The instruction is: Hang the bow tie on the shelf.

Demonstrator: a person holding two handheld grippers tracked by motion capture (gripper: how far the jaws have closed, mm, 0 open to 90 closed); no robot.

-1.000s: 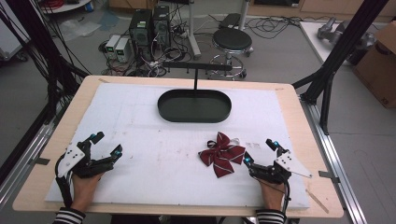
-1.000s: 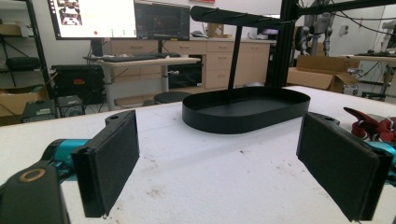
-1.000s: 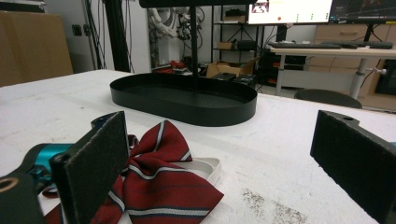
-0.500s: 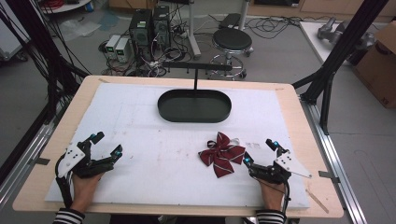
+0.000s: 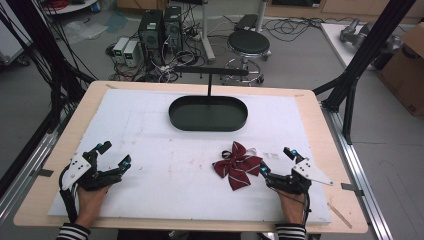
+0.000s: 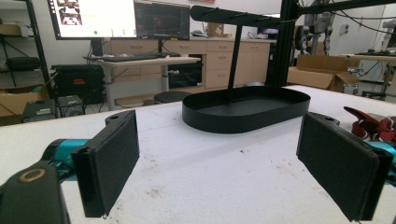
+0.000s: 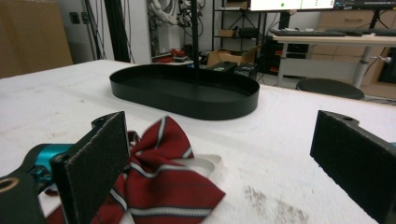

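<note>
Left gripper (image 5: pixel 114 154) is resting w/ jaws spread wide, nothing btwn them, at the near-left of the white table (image 5: pixel 150 130). Right gripper (image 5: pixel 276 161) is sitting near-right, jaws also wide apart, its left jaw just beside the red striped bow tie (image 5: pixel 237 164). Bow tie is lying flat in front of the black oval tray (image 5: pixel 208 113), apart from it.

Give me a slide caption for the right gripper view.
Open right gripper beside a striped red bow tie, black oval tray beyond.
</note>
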